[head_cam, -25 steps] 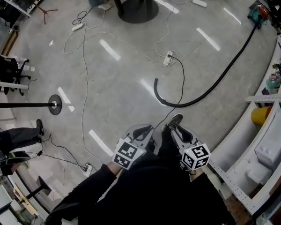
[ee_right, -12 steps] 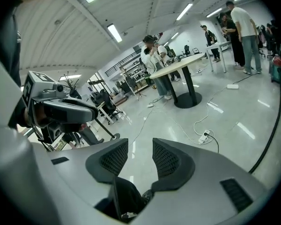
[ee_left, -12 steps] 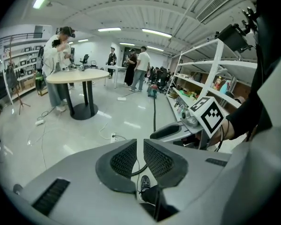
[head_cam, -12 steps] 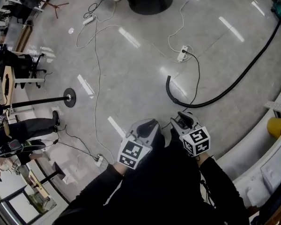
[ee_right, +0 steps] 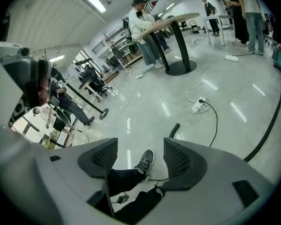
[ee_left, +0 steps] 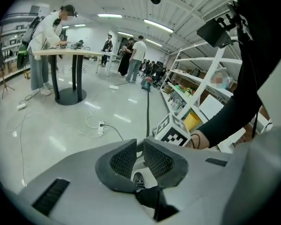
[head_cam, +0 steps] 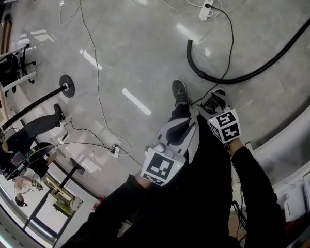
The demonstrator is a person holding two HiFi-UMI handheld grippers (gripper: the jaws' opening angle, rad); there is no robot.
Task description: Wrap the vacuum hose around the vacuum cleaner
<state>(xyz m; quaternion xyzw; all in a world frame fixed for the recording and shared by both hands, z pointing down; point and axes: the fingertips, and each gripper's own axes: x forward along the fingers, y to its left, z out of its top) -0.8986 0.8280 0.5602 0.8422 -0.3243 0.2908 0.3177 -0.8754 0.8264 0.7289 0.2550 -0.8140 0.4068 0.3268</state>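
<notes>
A black vacuum hose (head_cam: 258, 66) lies on the grey floor, curving to a free end (head_cam: 189, 45) just ahead of the person's shoes (head_cam: 179, 91). It also shows in the right gripper view, as hose (ee_right: 267, 130) and free end (ee_right: 174, 129). Its far end runs to a teal vacuum cleaner (ee_left: 145, 83). My left gripper (head_cam: 180, 129) hangs above the legs, jaws shut and empty (ee_left: 139, 156). My right gripper (ee_right: 139, 156) is open; its jaws have just been opening, with nothing between them. In the head view only the right gripper's marker cube (head_cam: 226, 126) shows.
A power strip (head_cam: 206, 8) with black and white cables lies near the hose end. A stanchion base (head_cam: 67, 86) stands at the left, white shelving (head_cam: 294, 138) along the right. A round pedestal table (ee_right: 178, 22) and several people are farther off.
Both grippers have come down in front of the person's legs. The head view has tipped downward, so both shoes now show and the hose sits higher in the picture.
</notes>
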